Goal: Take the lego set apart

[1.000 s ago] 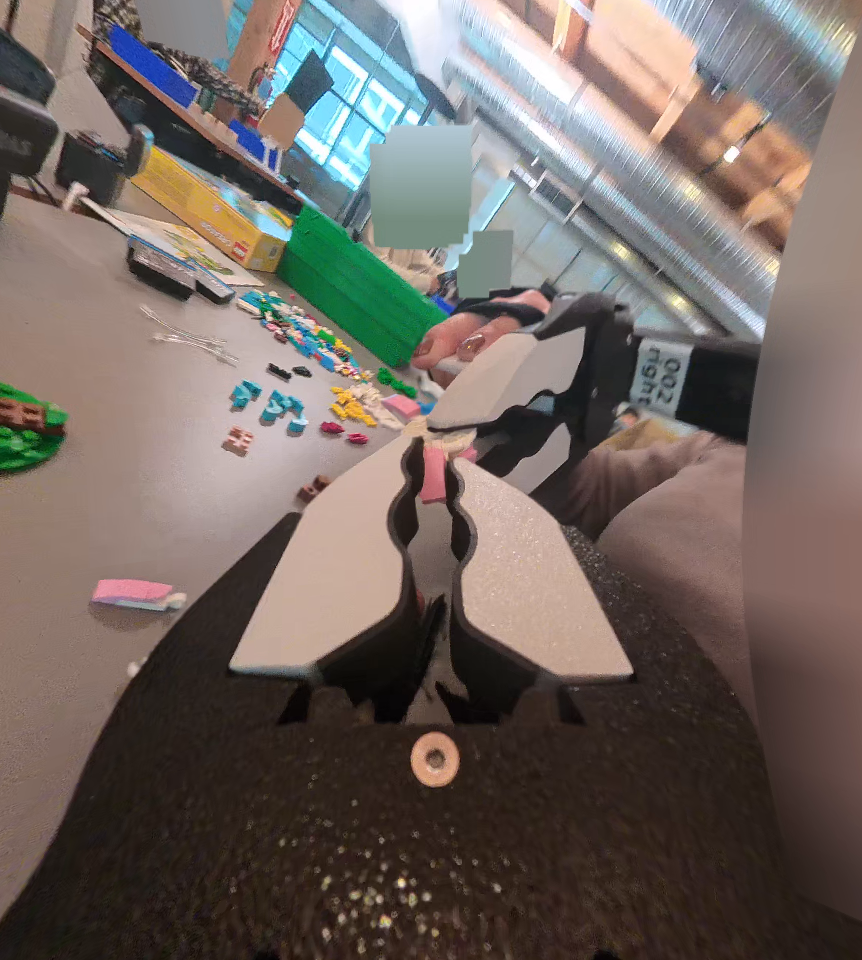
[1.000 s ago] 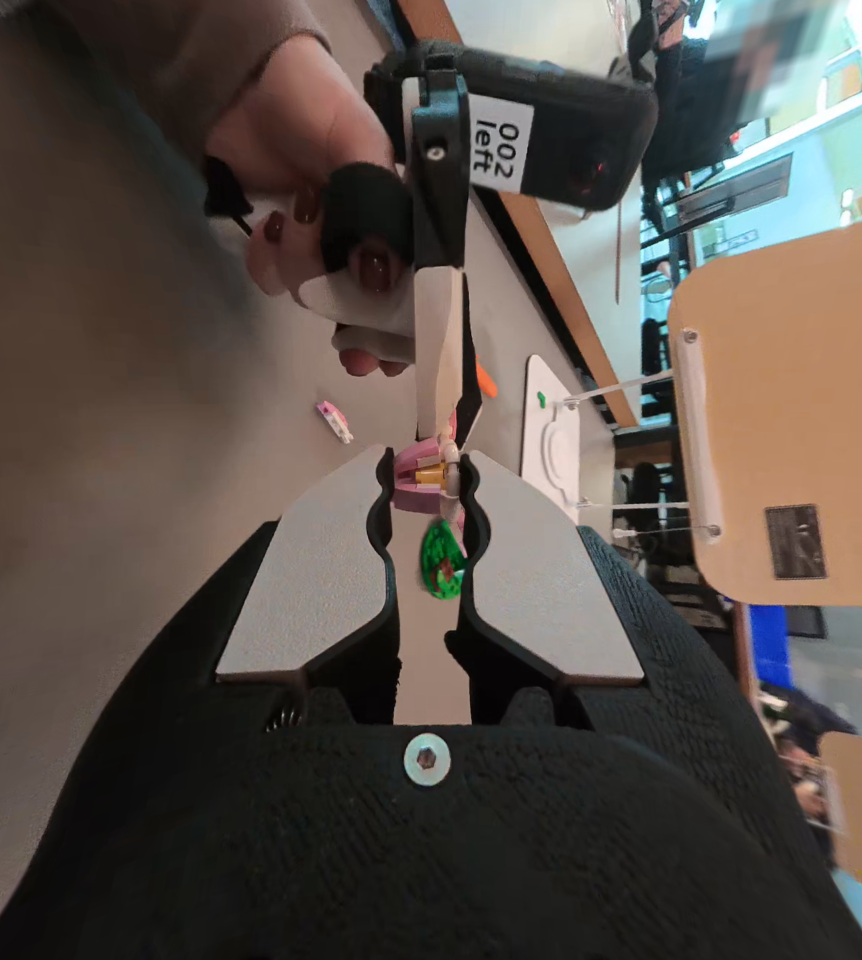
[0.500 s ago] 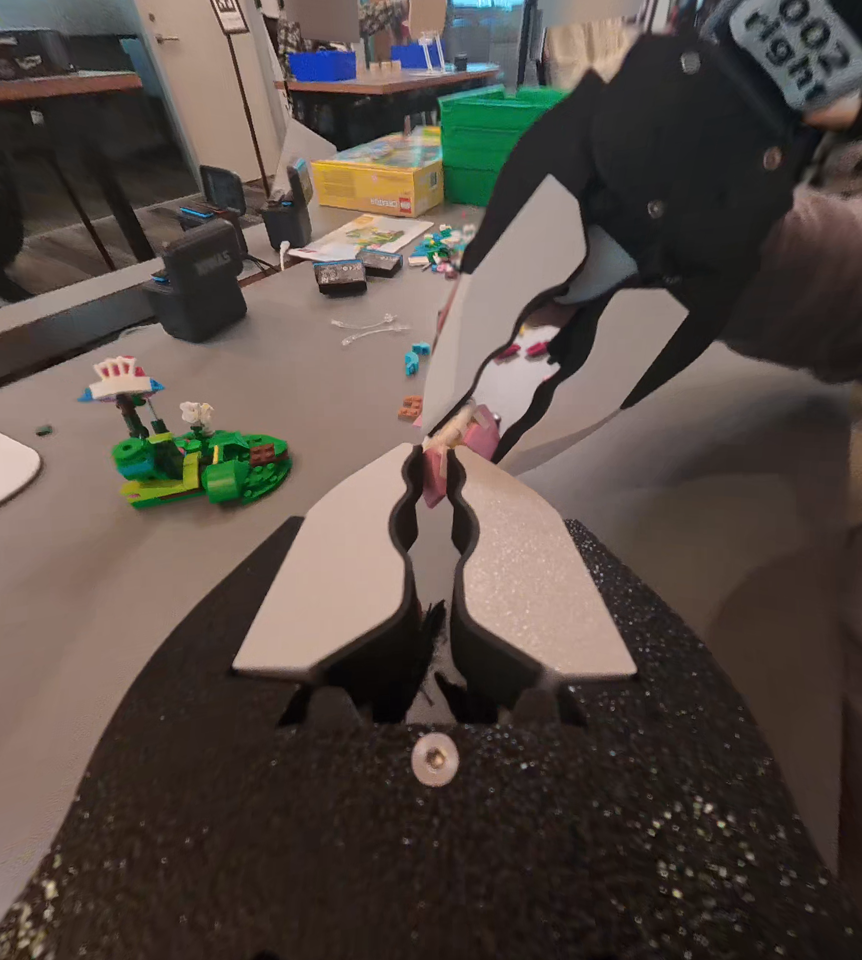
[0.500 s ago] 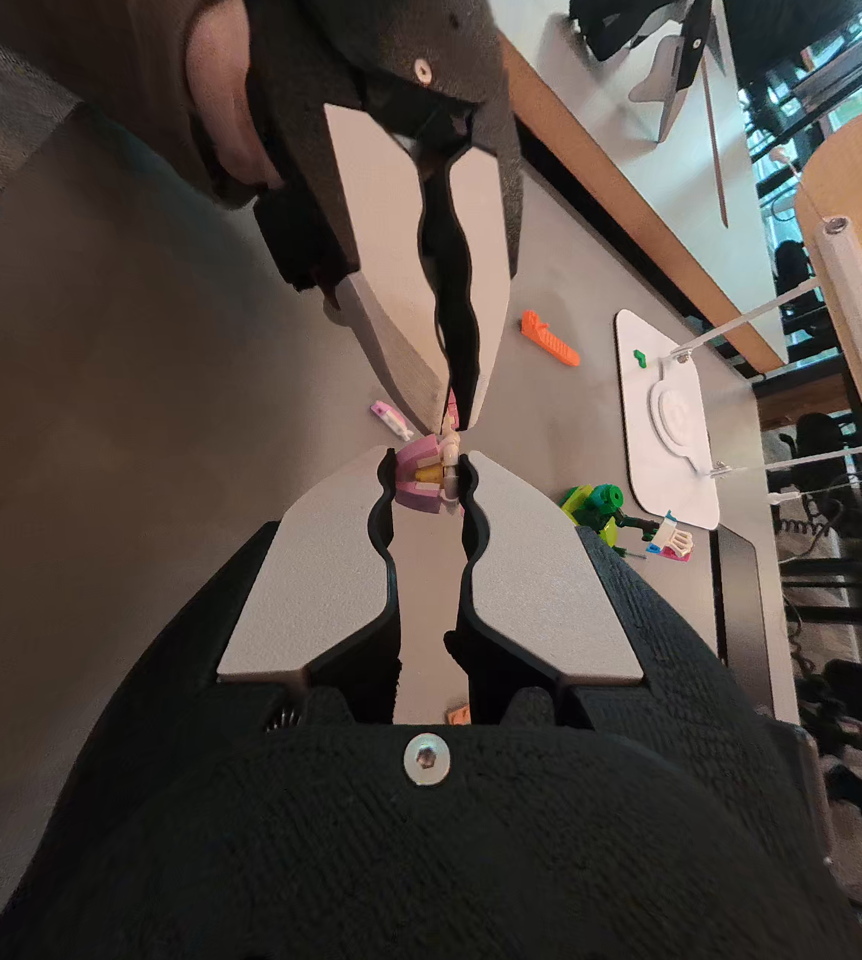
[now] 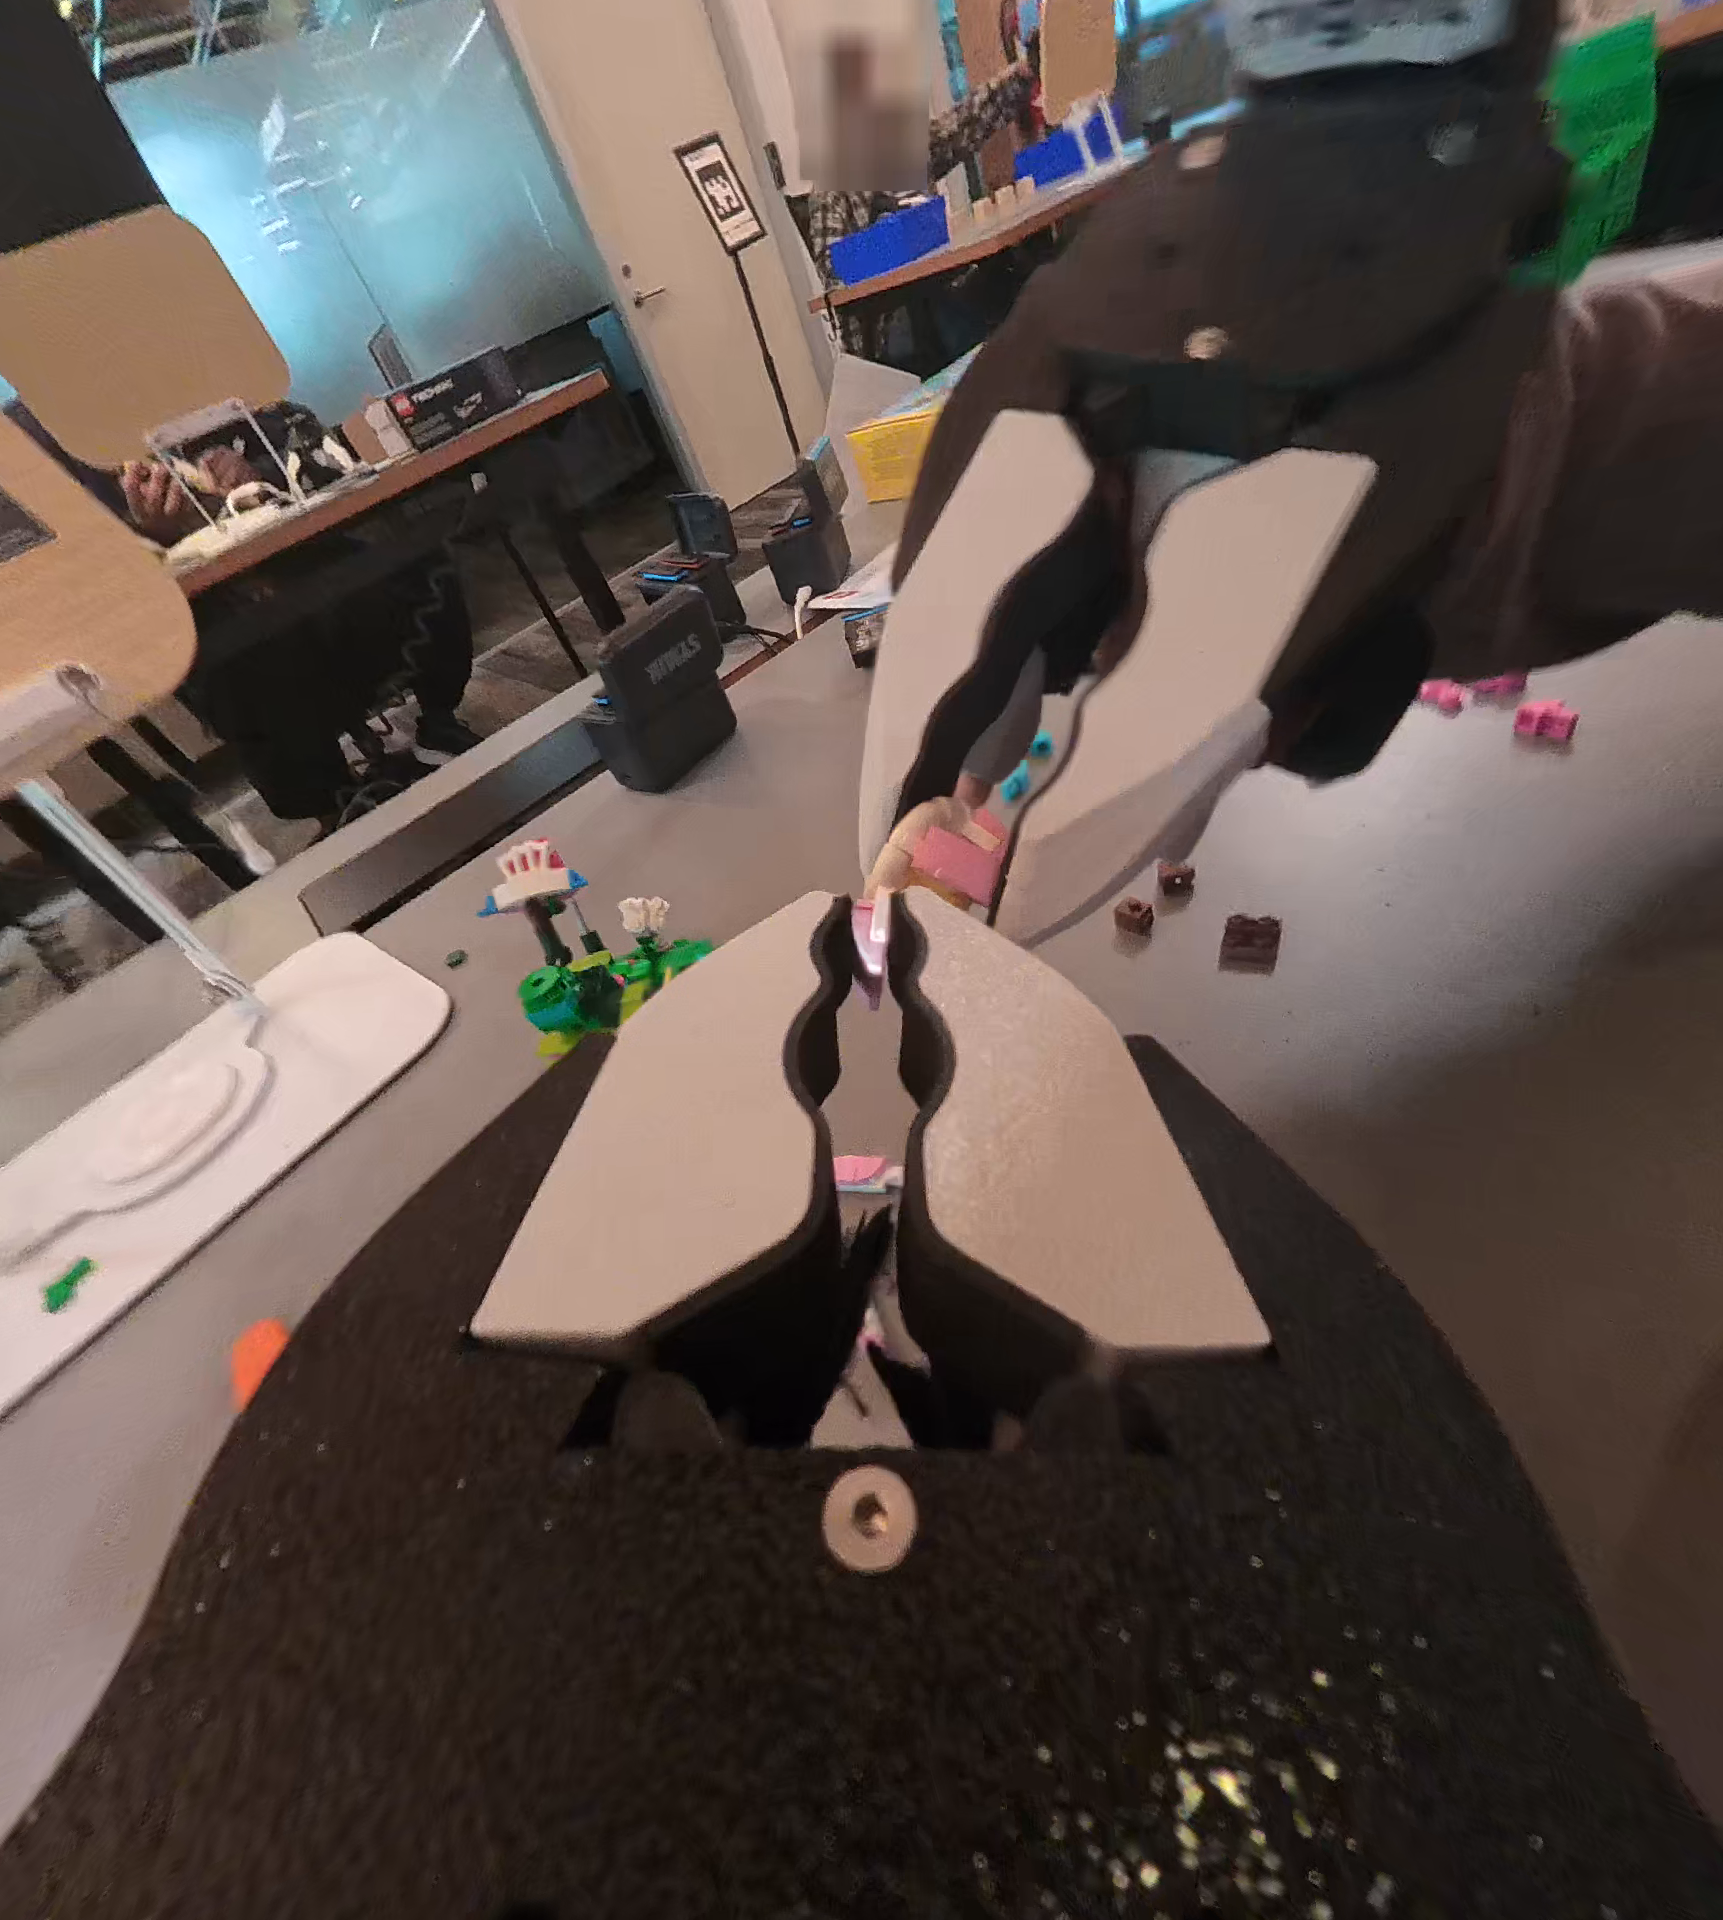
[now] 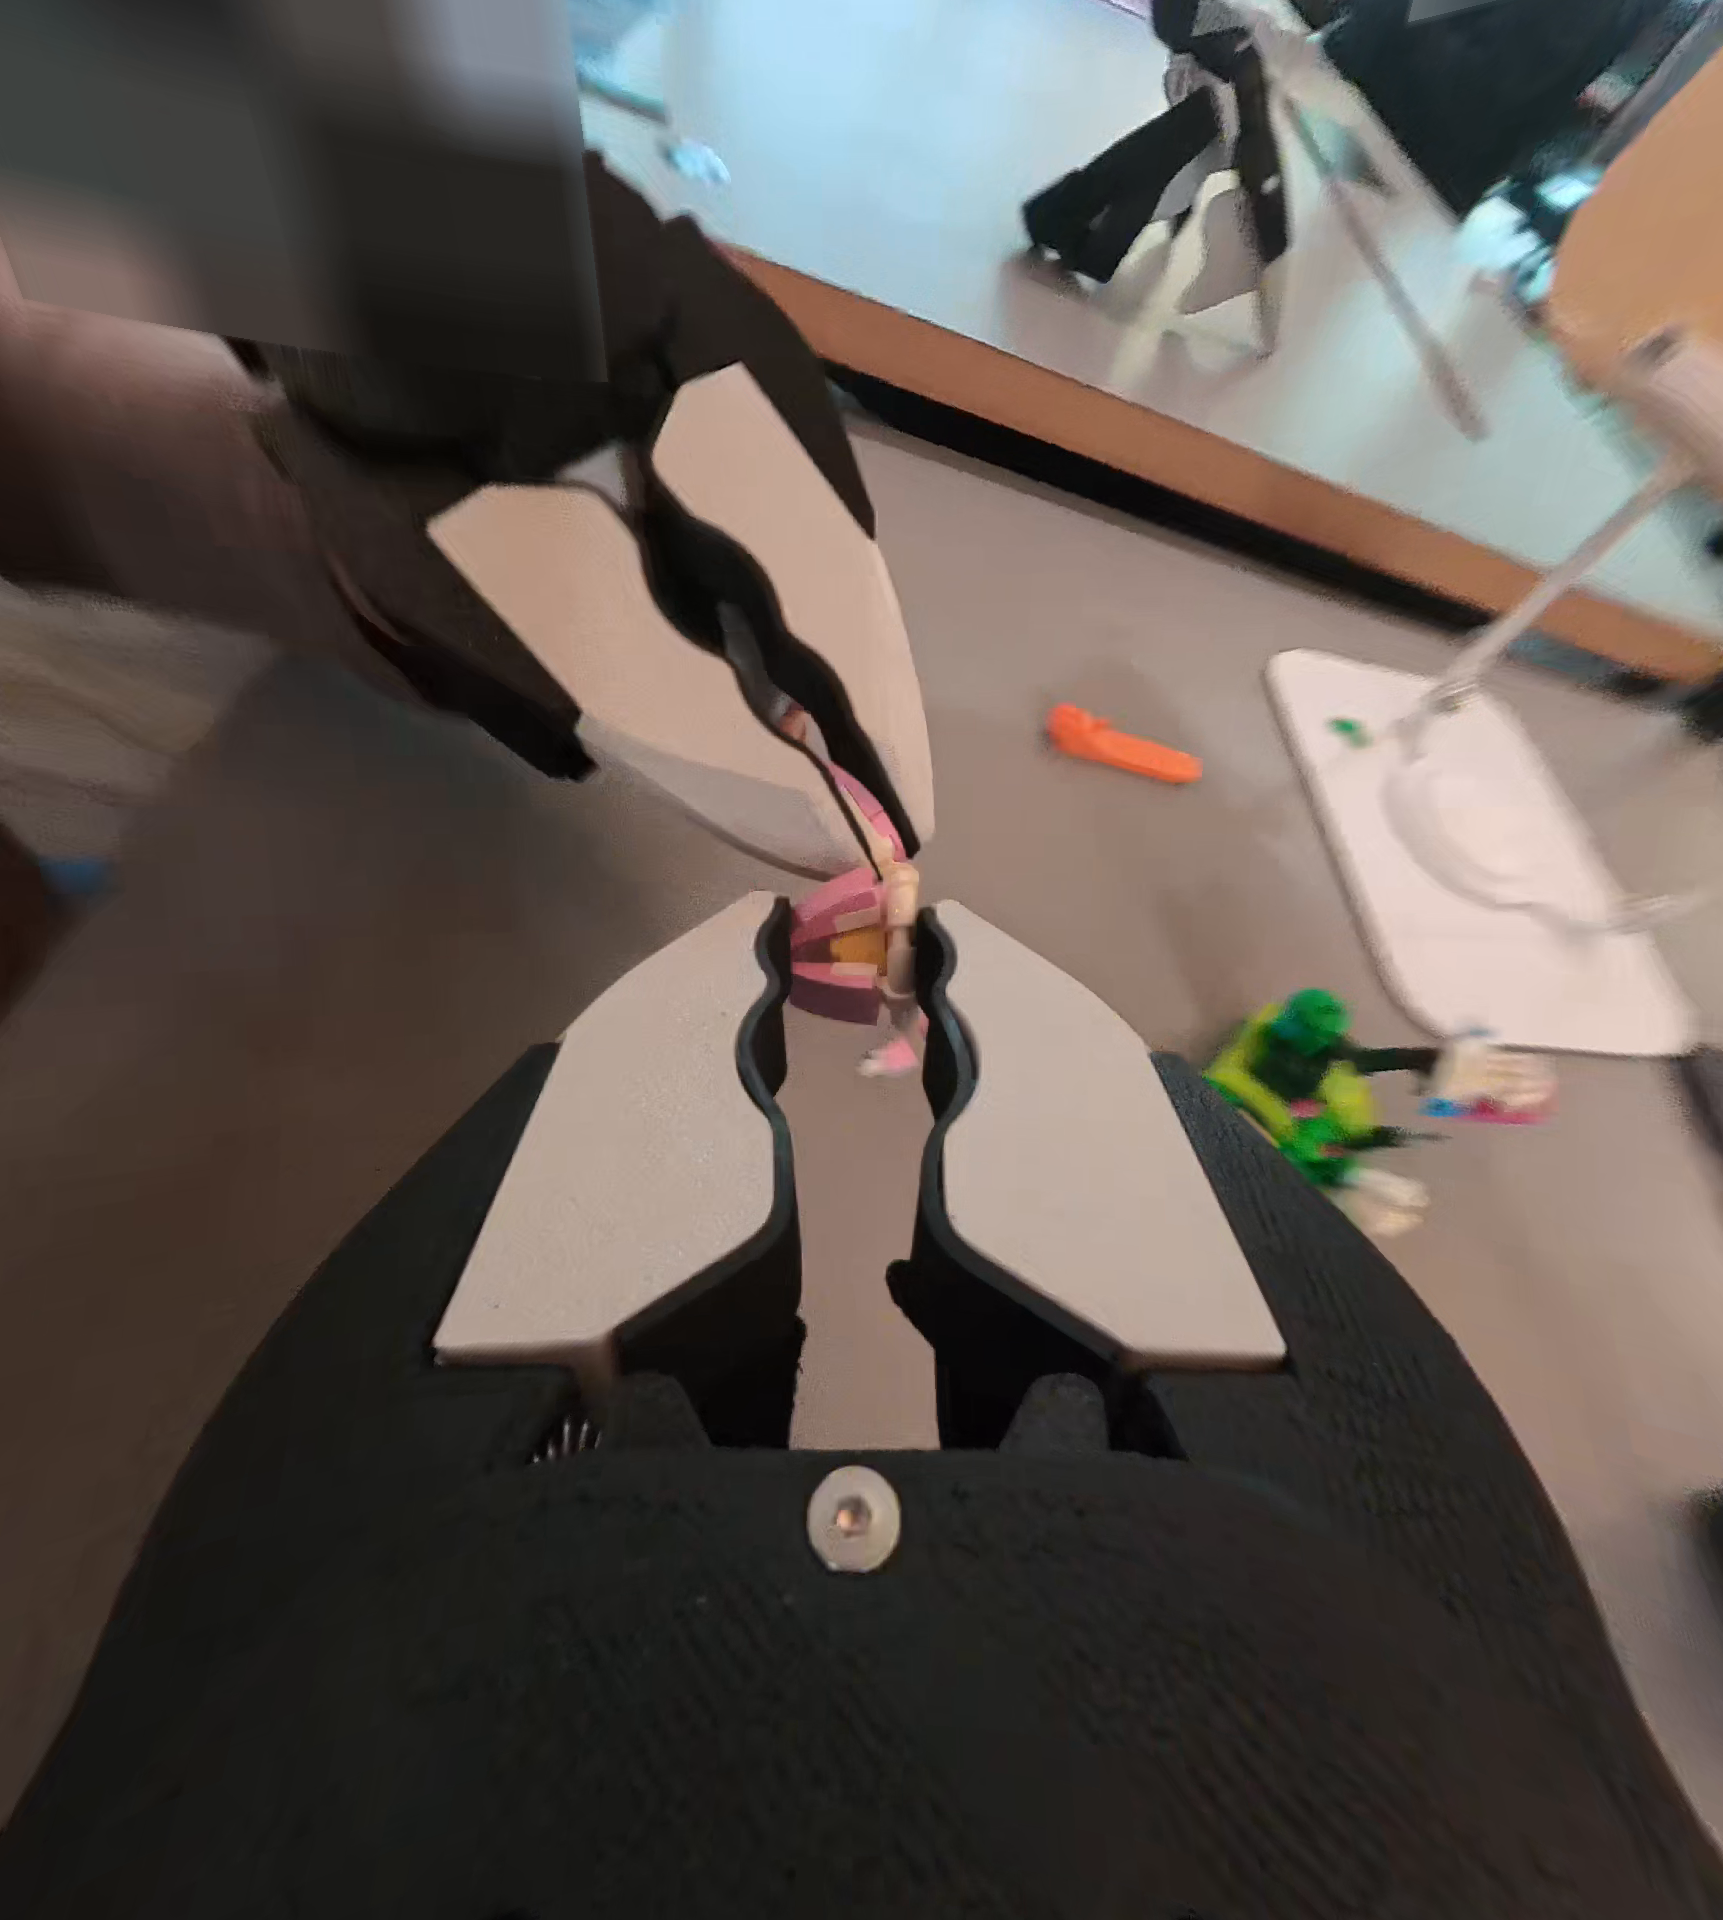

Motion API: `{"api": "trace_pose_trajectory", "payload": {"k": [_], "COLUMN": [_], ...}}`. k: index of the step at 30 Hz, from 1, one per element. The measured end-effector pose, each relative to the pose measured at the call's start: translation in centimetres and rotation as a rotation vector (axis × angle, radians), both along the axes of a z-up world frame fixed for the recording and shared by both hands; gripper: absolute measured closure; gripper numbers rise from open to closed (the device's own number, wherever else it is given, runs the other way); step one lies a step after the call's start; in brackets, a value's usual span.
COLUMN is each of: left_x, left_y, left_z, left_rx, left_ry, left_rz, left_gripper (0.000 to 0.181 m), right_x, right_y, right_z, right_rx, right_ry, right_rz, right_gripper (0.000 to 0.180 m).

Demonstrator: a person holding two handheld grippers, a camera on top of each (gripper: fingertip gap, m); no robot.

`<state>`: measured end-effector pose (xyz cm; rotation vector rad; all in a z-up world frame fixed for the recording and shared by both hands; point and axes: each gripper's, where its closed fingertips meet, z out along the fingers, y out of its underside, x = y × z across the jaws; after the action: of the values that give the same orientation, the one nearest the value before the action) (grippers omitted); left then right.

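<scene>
Two hand-held tongs are meeting tip to tip above a grey counter [image 5: 1459, 1091], sharing one tiny lego piece between them.

The right tongs [image 6: 857, 925] are closing on a small pink flower-like lego cluster [image 6: 836, 961] with a yellow centre and a thin cream stem; the jaws are narrowed to the cluster's width, pinching it at the very tips. The left tongs [image 5: 872, 920] are nearly shut, nipping a thin pink petal [image 5: 872, 951] that is sticking out of that same cluster.

The cluster is probably very light, hard plastic, stiff and smooth, so likely slippery under the pads. Its parts seem joined only by friction, so a sharp twist may send a piece flying. The best hold is likely on flat faces, close to the joint being separated.

Farther off on the counter, a green lego build [image 6: 1293, 1081] with a flower on a stalk is standing untouched. An orange brick separator [image 6: 1122, 748] is lying near a white stand base [image 6: 1459, 831]. Loose brown bricks [image 5: 1246, 940] are scattered near the right tongs' tips.
</scene>
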<state>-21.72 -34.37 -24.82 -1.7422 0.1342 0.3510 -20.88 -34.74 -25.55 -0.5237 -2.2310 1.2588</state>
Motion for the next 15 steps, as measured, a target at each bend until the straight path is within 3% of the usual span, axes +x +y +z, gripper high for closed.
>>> {"api": "trace_pose_trajectory", "payload": {"k": [4,8,12,14,15], "left_x": [-1.1,-1.6,-1.4,-1.3,-1.3], "left_y": [0.3,0.4,0.2,-0.1,-0.3], "left_z": [-0.2,0.1,0.7,0.6,0.6], "left_rx": [0.042,0.118,0.226,0.224,0.2], "left_ry": [-0.146,-0.401,-0.744,-0.726,-0.612], "left_rz": [0.047,0.031,-0.087,-0.098,-0.075], "left_gripper": [0.173,0.172,0.173,0.173,0.173], "right_x": [-1.2,-1.9,-2.2,-2.2,-2.1], "right_y": [0.7,0.9,0.8,0.6,0.4], "right_z": [0.0,0.7,1.4,1.1,0.9], "right_rx": [0.396,0.622,0.727,0.628,0.519], "right_ry": [0.281,0.492,0.659,0.595,0.511], "right_rz": [-0.096,-0.145,-0.165,-0.161,-0.157], "right_gripper": [0.158,0.158,0.159,0.158,0.158]}}
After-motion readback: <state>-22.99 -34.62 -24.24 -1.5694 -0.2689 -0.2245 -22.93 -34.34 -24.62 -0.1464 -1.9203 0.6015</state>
